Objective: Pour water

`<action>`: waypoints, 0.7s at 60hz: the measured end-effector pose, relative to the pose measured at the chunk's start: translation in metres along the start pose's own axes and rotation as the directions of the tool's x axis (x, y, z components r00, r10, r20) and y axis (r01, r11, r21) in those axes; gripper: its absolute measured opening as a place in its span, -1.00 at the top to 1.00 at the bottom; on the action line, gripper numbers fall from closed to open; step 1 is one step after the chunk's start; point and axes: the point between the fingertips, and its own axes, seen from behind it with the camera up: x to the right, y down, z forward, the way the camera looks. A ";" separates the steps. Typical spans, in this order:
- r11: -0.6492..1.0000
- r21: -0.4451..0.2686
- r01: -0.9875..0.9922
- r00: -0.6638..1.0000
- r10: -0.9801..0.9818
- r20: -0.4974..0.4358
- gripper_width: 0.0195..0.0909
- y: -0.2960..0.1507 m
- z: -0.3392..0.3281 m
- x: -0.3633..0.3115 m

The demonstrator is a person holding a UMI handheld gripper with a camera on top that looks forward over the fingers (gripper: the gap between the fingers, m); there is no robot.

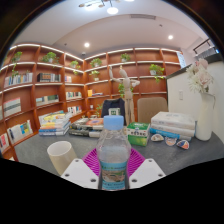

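Gripper view, looking forward along the two fingers of the gripper [113, 172]. We see a clear plastic water bottle [113, 152] with a blue cap standing upright between the fingers, its body flanked on both sides by the magenta pads [93, 160]. The pads lie against the bottle's sides with no gap that we can make out, so we read the gripper as closed on the bottle, its opening narrowed to the bottle's width. The white finger tips [80, 174] spread outward below the bottle.

The bottle is just above a grey bench [35, 152]. A white cup [61, 156] stands upright on the bench, just beside the left finger and apart from the bottle; we cannot tell whether it holds anything. Beyond the bottle lie stacked books [54, 123] and further flat items, and a small green carton [138, 133] stands just past the bottle on the right. Farther right we note a pale storage box [174, 124] with small objects before it, too small to name, and a white vase of pale flowers [203, 100] next to a white partition.

The background is filled by wooden shelves [40, 80] carrying books and small potted plants [50, 57]. Ceiling lights [105, 6] appear overhead.
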 end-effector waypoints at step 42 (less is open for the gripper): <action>0.999 -0.039 0.005 0.991 -0.010 -0.135 -0.56 0.014 -0.064 0.004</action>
